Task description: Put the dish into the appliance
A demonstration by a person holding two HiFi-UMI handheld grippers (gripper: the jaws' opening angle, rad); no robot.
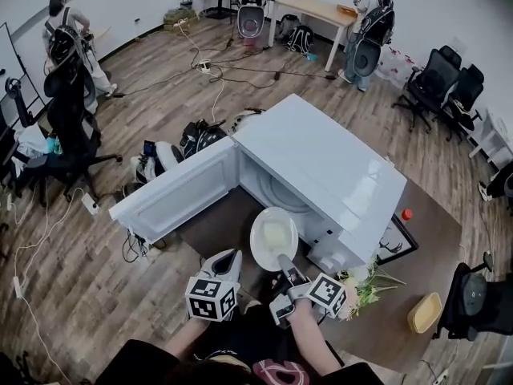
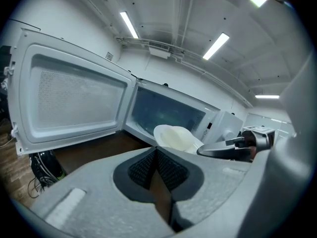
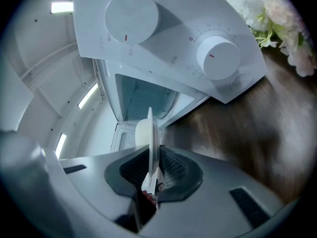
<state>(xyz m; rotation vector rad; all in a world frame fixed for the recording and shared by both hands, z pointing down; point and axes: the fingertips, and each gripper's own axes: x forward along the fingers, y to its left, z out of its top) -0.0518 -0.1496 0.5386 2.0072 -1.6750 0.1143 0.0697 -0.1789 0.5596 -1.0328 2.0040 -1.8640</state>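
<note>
We hold two grippers at the bottom of the head view. The left gripper (image 1: 228, 258) has its jaws pressed together with nothing between them, and it hangs just left of the dish. The right gripper (image 1: 285, 266) is clamped narrowly on the near rim of the one dish (image 1: 274, 237), a white round plate. In the right gripper view the plate stands edge-on between the pads.

The dish sits in mid-frame above the brown counter (image 1: 383, 324), just in front of the mouth of the single white microwave (image 1: 325, 163) and not inside it. The microwave's one door (image 1: 172, 192) is swung fully open toward the left of the frame. In the right gripper view we count two round white knobs (image 3: 131, 16) on the control panel, the second knob (image 3: 218, 58) to the right of the first.

To the right of the right gripper, one bunch of pale flowers (image 1: 362, 287) lies on the counter. Further right is one yellow bowl (image 1: 423, 313). One dark frame (image 1: 395, 243) leans by the microwave's right side, and one small red thing (image 1: 406, 214) sits just beyond it.

Beyond the counter, on the wooden floor (image 1: 160, 79), two dark office chairs (image 1: 437, 79) stand side by side at the upper right, and cables run across the boards.
</note>
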